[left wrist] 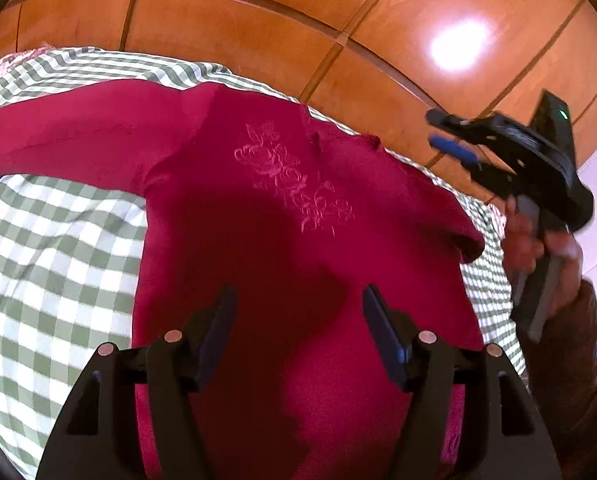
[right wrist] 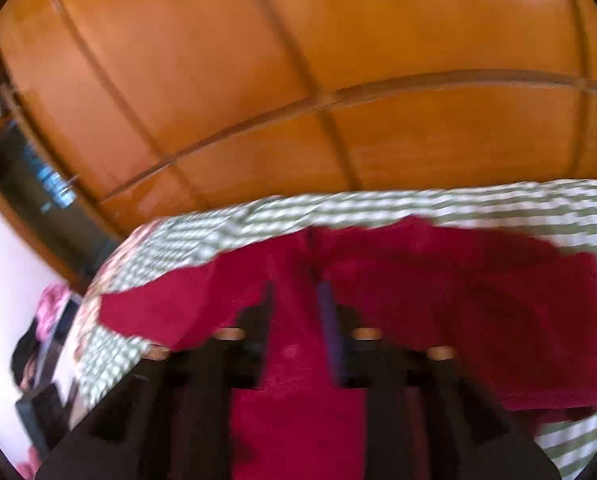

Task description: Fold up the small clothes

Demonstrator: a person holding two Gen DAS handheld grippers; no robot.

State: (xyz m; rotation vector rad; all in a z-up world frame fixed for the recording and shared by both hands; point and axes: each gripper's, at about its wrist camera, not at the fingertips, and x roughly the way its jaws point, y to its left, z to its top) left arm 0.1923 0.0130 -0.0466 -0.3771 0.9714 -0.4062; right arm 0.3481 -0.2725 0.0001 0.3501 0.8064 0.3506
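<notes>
My left gripper [left wrist: 298, 320] hangs unclenched, empty, over the crimson sweater [left wrist: 258, 208]; its long sleeve [left wrist: 70, 140] runs leftward; my right gripper [left wrist: 450, 136], also unclenched, is farther.

Left wrist view looks steeply down, close over the red sweater [left wrist: 258, 208] on the checked cloth [left wrist: 58, 240], wooden panelling [left wrist: 238, 20] beyond. Right wrist view, blurred, faces likewise. Both share sweater, cloth, panelling.

Crimson sweater [left wrist: 282, 240] with pink floral embroidery [left wrist: 294, 178]; green-and-white checked cloth [left wrist: 58, 248]; orange-brown wooden panelling [left wrist: 258, 20].
</notes>
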